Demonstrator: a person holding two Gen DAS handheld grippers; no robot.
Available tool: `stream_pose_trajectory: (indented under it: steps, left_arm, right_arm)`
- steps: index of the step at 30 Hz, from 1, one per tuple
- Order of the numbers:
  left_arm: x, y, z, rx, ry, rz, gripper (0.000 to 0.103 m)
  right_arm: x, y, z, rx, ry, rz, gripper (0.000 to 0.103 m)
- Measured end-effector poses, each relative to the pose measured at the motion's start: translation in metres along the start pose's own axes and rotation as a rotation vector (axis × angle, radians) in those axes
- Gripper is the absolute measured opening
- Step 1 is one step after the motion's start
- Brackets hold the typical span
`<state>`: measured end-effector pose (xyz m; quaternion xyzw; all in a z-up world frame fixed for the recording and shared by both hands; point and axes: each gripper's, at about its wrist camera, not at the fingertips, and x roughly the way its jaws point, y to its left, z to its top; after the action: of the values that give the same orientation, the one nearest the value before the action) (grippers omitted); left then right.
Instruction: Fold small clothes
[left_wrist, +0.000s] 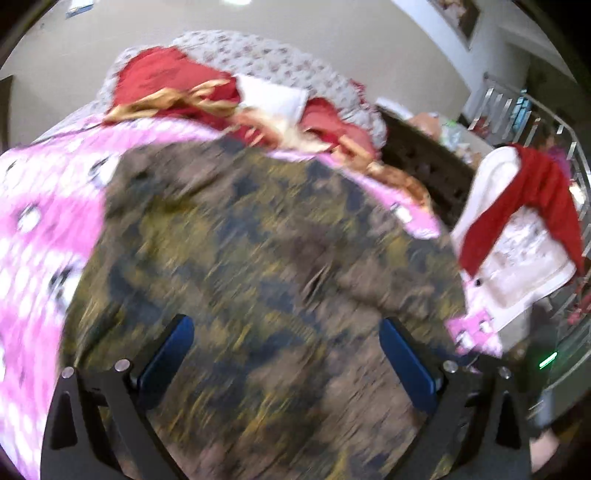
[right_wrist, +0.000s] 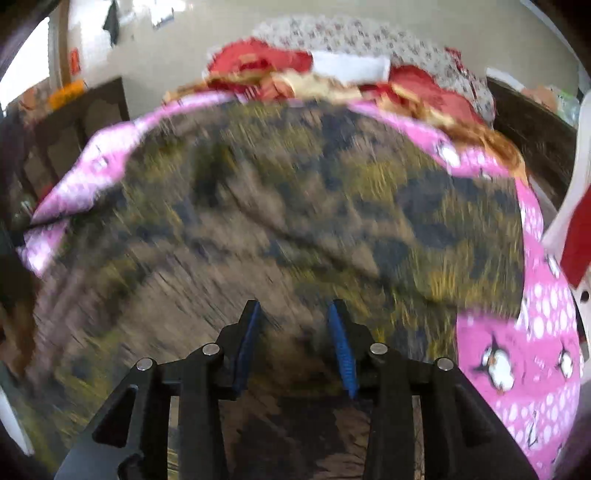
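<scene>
A camouflage garment (left_wrist: 258, 240) in brown, olive and dark patches lies spread on a pink penguin-print blanket (left_wrist: 40, 206). Both views are blurred by motion. My left gripper (left_wrist: 286, 332) is open wide, its blue-padded fingers (left_wrist: 168, 354) hovering just over the garment's near part. The garment also fills the right wrist view (right_wrist: 288, 206). My right gripper (right_wrist: 293, 325) is open with a narrower gap, its blue pads (right_wrist: 341, 350) low over the garment's near edge. Neither gripper holds cloth.
A heap of red and gold cloth (left_wrist: 177, 92) with a white piece (left_wrist: 273, 96) lies at the far end, against a floral pillow (left_wrist: 273, 59). A white chair with a red garment (left_wrist: 517, 229) stands on the right. Dark wooden bed frame (left_wrist: 417, 158) runs alongside.
</scene>
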<state>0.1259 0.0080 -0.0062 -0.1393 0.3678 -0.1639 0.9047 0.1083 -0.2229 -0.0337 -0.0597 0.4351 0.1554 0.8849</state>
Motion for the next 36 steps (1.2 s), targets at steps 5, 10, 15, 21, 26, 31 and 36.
stream_pose_trajectory:
  steps: [5, 10, 15, 21, 26, 31, 36]
  left_arm:
    - [0.045, 0.0, 0.029, -0.031, 0.077, -0.114, 0.083]
    - [0.074, -0.006, 0.035, -0.019, 0.145, -0.145, 0.065]
    - [0.082, -0.003, 0.044, -0.085, 0.145, -0.188, 0.027]
    - [0.086, 0.006, 0.052, -0.239, 0.208, -0.257, 0.004]
    - [0.039, 0.011, 0.073, -0.207, 0.233, -0.29, 0.004]
    - [0.009, 0.051, 0.086, -0.161, 0.338, -0.15, 0.004]
    - [0.011, 0.089, 0.078, -0.021, 0.363, 0.179, 0.004]
  right_arm:
    - [0.008, -0.006, -0.006, 0.035, -0.008, 0.002, 0.038]
    - [0.011, -0.01, -0.008, 0.056, -0.025, 0.025, 0.04]
    - [0.016, -0.011, -0.006, 0.066, -0.029, 0.032, 0.041]
    - [0.018, -0.01, -0.005, 0.061, -0.032, 0.023, 0.042]
    - [0.018, -0.01, -0.005, 0.058, -0.032, 0.019, 0.042]
    - [0.018, -0.01, -0.005, 0.053, -0.032, 0.013, 0.042]
    - [0.017, -0.01, -0.006, 0.053, -0.032, 0.015, 0.042]
